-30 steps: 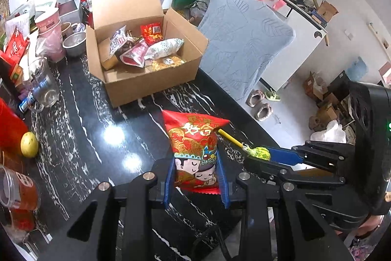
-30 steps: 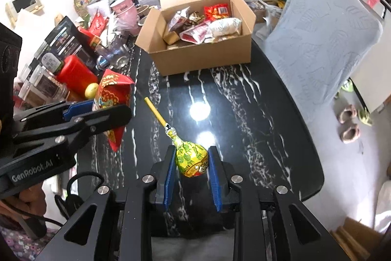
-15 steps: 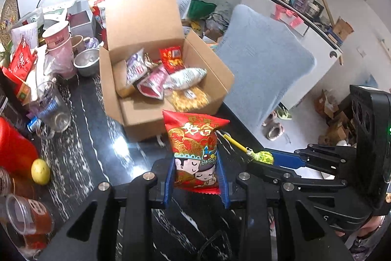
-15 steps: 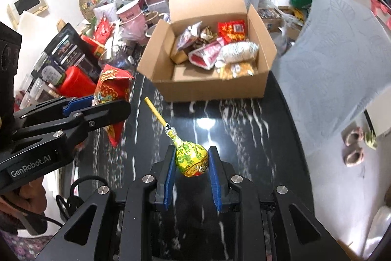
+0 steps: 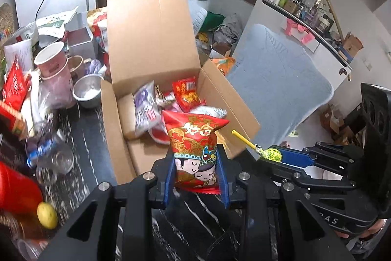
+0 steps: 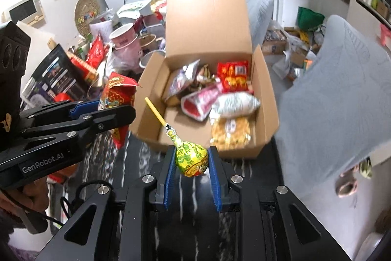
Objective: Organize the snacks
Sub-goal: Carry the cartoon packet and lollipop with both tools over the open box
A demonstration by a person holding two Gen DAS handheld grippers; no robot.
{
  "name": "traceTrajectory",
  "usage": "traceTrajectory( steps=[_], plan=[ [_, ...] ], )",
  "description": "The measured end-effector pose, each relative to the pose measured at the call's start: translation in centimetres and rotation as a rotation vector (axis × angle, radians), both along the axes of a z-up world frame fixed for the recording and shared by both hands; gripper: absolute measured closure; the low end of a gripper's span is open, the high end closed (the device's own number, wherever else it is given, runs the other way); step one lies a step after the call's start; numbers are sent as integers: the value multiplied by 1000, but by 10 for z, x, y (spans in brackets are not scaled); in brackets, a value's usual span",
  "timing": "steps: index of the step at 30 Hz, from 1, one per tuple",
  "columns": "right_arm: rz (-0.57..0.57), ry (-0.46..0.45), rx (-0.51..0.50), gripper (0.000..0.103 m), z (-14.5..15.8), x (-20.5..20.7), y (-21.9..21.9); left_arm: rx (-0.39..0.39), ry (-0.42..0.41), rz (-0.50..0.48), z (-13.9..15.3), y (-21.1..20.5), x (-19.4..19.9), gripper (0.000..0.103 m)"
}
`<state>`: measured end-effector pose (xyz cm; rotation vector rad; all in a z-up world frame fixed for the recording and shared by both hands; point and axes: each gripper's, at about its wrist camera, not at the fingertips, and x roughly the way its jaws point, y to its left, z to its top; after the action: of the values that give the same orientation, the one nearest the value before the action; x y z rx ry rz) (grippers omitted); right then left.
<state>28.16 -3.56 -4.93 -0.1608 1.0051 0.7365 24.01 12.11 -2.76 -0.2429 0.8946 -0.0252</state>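
My left gripper (image 5: pixel 196 171) is shut on a red snack bag (image 5: pixel 194 146) printed with cartoon faces, held upright just before the near wall of the open cardboard box (image 5: pixel 114 119). The right gripper (image 6: pixel 191 168) is shut on the yellow-green wrapped head of a lollipop (image 6: pixel 191 158), whose yellow stick points up towards the box (image 6: pixel 265 114). Several snack packets lie inside the box. In the left wrist view the right gripper (image 5: pixel 271 155) with the lollipop (image 5: pixel 272 153) sits at the right. In the right wrist view the left gripper (image 6: pixel 114 111) and red bag (image 6: pixel 118 92) sit at the left.
The black marble table (image 5: pixel 85 138) carries clutter left of the box: pink paper cups (image 5: pixel 52 65), a steel bowl (image 5: pixel 86 91), a glass jug (image 5: pixel 48 151), a red container (image 5: pixel 17 190) and a lemon (image 5: pixel 47 212). A grey-covered chair (image 5: pixel 276 87) stands right of the table.
Both grippers have travelled forward over the table to the box's near edge, each keeping its hold. The box now looms much larger in both views.
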Motion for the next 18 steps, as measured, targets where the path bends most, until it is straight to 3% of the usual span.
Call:
traceTrajectory(
  steps=[18],
  plan=[
    [43, -13, -21, 78, -37, 84, 55, 37, -4, 66, -35, 49, 69, 74]
  ],
)
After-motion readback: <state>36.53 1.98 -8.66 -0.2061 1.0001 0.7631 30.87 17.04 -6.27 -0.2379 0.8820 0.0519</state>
